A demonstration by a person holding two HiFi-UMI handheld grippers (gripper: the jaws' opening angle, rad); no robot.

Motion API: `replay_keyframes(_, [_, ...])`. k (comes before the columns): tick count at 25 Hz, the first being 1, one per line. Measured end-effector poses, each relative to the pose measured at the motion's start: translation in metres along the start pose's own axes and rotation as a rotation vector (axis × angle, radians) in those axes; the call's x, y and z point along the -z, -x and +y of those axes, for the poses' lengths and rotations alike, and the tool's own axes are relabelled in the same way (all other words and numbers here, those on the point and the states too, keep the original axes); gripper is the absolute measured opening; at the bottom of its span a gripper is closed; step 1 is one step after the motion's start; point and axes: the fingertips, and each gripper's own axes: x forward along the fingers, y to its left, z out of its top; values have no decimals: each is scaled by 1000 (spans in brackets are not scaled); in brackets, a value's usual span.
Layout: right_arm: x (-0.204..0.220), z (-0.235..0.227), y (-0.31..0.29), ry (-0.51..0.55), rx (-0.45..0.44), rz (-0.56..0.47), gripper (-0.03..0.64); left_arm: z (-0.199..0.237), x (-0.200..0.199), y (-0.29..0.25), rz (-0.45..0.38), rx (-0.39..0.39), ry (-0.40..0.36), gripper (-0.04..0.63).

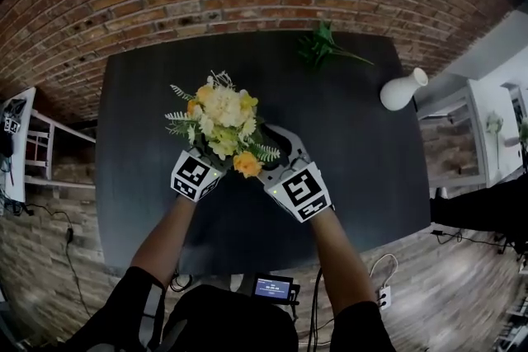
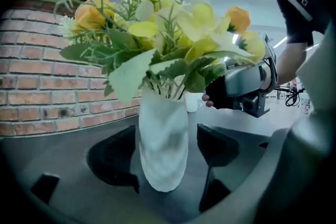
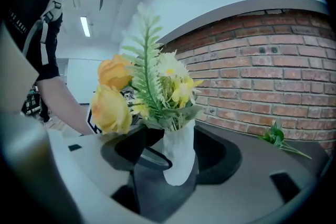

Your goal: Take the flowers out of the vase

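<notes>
Left gripper (image 2: 167, 150): jaws wide apart astride the vase (image 2: 160, 113), not gripping | flowers (image 1: 221, 121): standing in vase, centre-left of tabletop (image 1: 355, 161) | right gripper (image 3: 176, 152): wide apart, same vase between, holding nothing | green sprig (image 1: 326, 47): upper right | progress: seemingly nothing removed yet; all pulling left.

left gripper (image 2: 167, 152): jaws wide apart | right gripper (image 3: 178, 152): jaws wide apart | forearms (image 1: 165, 237): stretched forward, converging
</notes>
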Motion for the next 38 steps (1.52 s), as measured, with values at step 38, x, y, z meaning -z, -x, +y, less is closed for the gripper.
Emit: replay_keyframes(38, [-63,-10,-6,-16,149,-132,49,-1,0,-6,27,-51,0,301])
